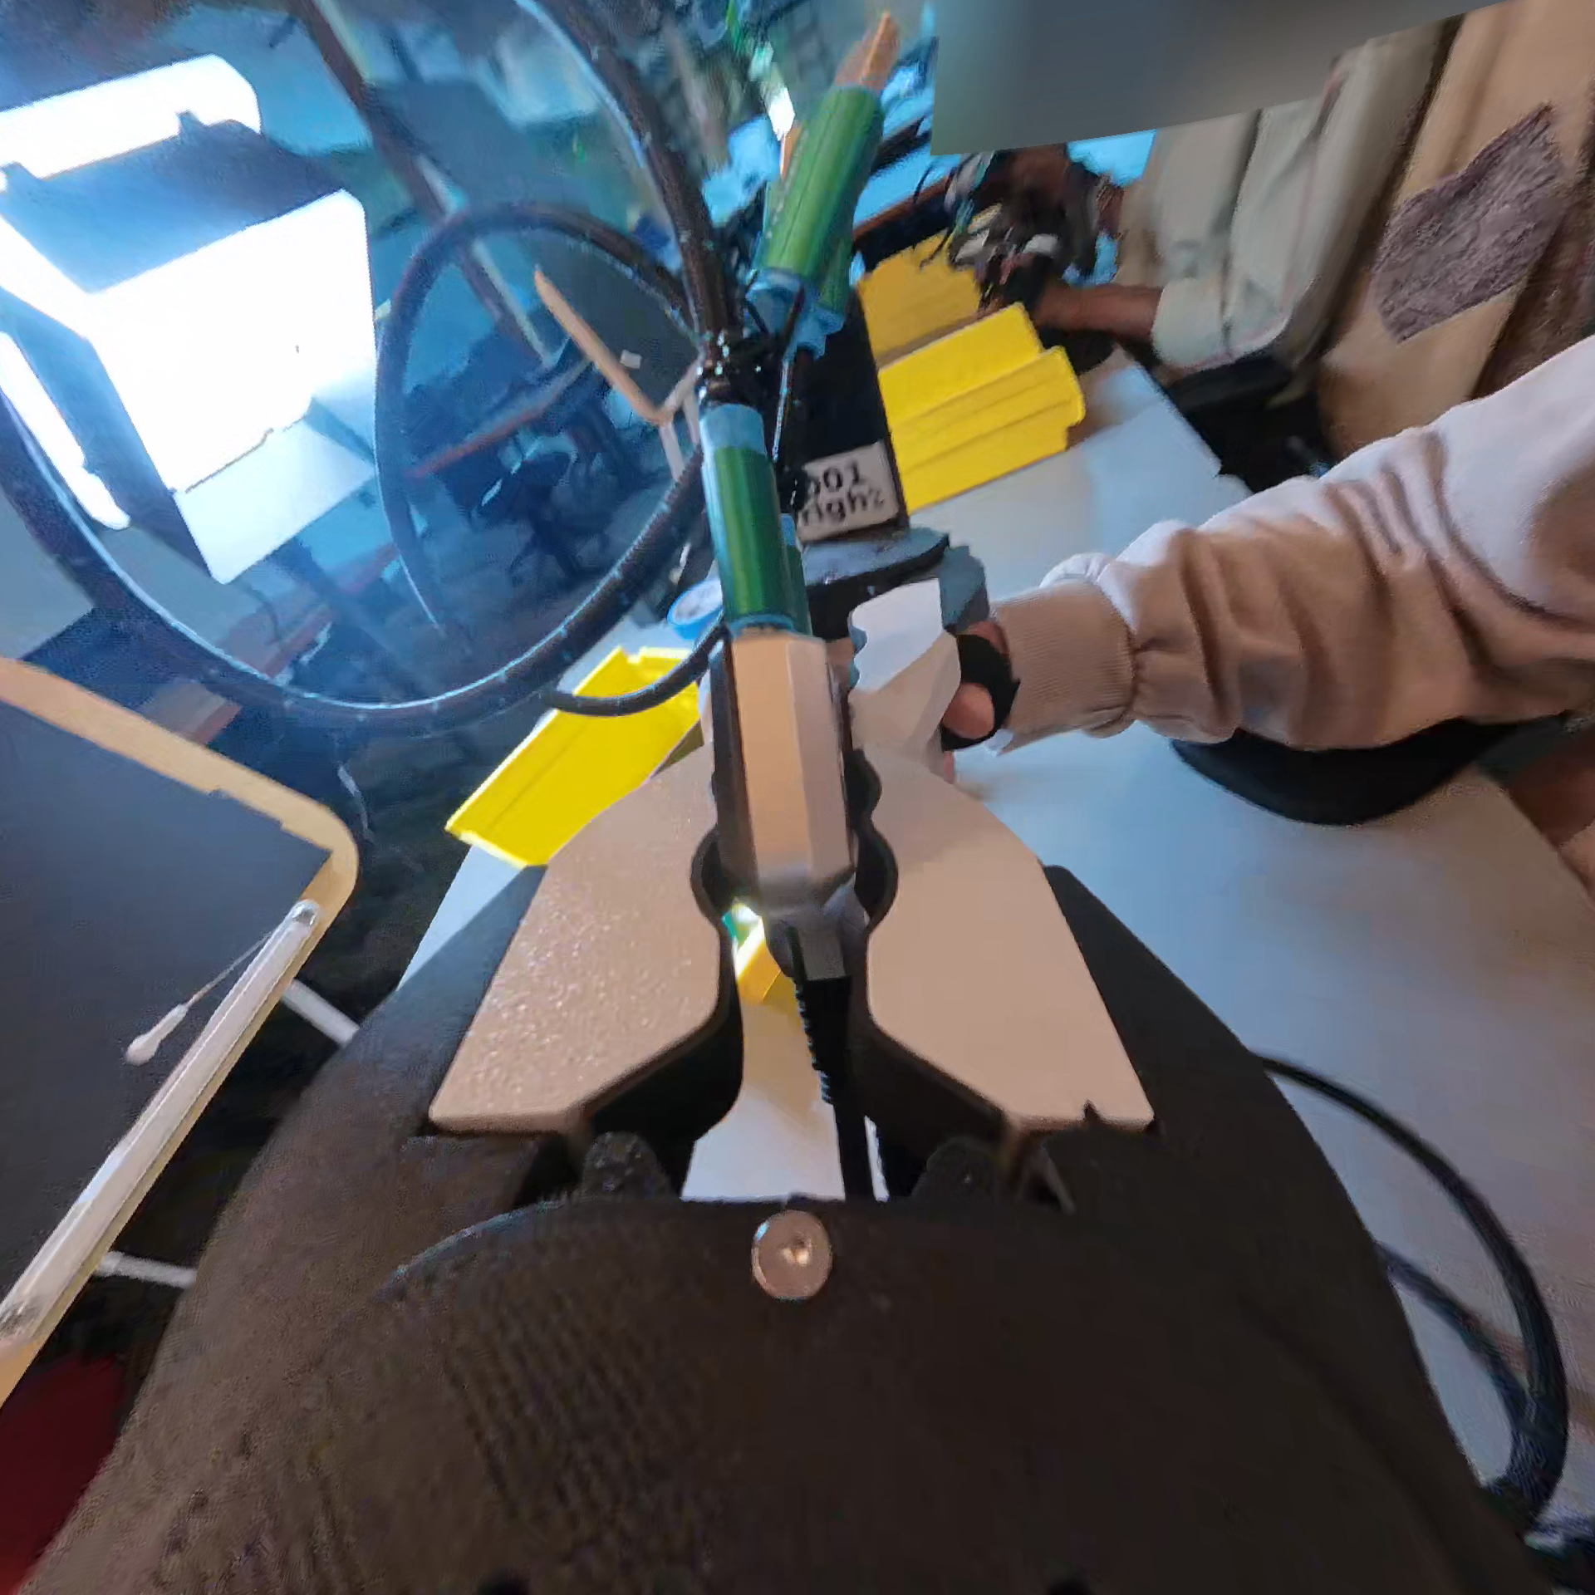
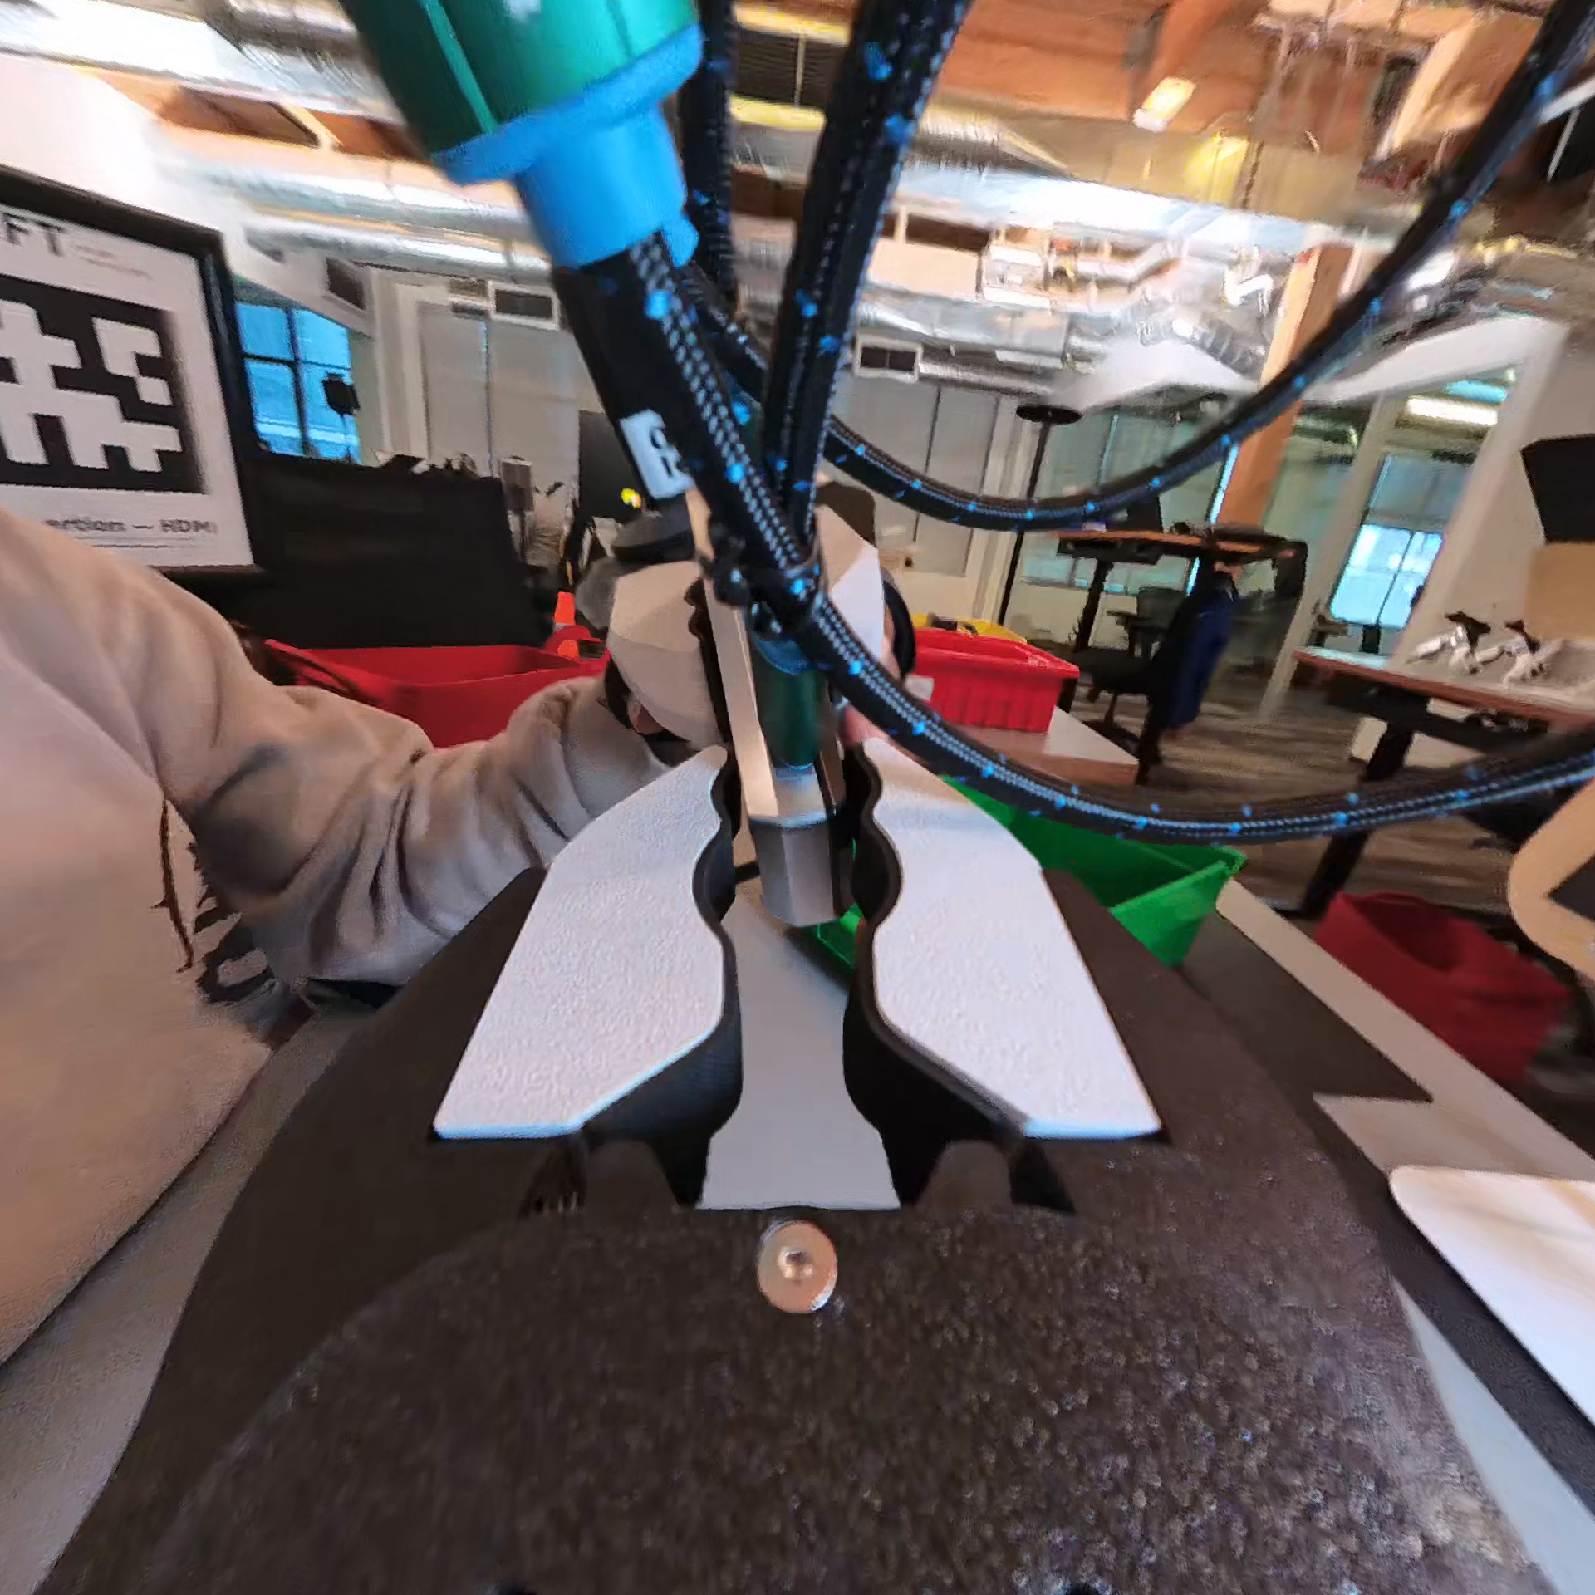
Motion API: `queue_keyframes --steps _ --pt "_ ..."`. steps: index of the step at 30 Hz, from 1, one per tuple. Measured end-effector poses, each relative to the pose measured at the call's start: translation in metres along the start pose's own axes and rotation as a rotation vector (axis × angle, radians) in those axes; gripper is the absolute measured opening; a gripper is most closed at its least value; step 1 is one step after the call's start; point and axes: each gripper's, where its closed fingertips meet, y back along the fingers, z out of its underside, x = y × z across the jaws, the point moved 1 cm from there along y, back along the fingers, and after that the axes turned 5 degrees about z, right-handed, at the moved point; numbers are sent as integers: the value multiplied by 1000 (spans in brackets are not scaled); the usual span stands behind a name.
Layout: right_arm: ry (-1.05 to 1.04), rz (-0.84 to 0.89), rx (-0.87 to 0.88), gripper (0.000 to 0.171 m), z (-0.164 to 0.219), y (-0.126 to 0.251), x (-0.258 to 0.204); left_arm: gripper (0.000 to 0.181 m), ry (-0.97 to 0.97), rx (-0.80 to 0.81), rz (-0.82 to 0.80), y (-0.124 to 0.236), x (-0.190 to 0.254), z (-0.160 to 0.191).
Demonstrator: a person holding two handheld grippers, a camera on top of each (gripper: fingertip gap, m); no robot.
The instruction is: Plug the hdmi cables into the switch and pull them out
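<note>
Between both grippers, left [image 1: 790,829] and right [image 2: 794,829], each clamping it: silver HDMI switch [image 1: 781,759], green-shelled plug [image 1: 755,526] seated.

Exposed ducts [image 2: 992,216] run under a timber ceiling; bright windows [image 2: 293,388] line the far wall beyond wooden desks [image 2: 1174,548].

White label [image 1: 841,490] on black mount; framed marker sign [image 2: 104,388]; cable tag [image 2: 660,453].

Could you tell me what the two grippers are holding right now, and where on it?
Both clamp the silver switch: the left gripper around its cabled end, the right gripper around the opposite end.
</note>
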Motion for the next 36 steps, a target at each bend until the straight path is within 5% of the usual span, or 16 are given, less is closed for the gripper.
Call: queue_keyframes --steps 4,10,15,23,29,36 --pt "73 134 -126 26 13 15 28 23 26 -122 -79 0 -15 19" --pt "128 408 -192 28 -13 91 84 22 117 -331 -264 17 -48 59" --pt "368 474 -384 24 -33 101 67 22 133 -550 -274 7 -48 103" --pt "747 397 -1050 20 76 65 63 23 91 -769 -126 -37 -14 152" --pt "710 290 -1078 25 113 49 54 23 88 -783 -58 -42 -6 163" --pt "687 240 -932 14 106 36 45 22 27 -649 11 -38 -2 137"
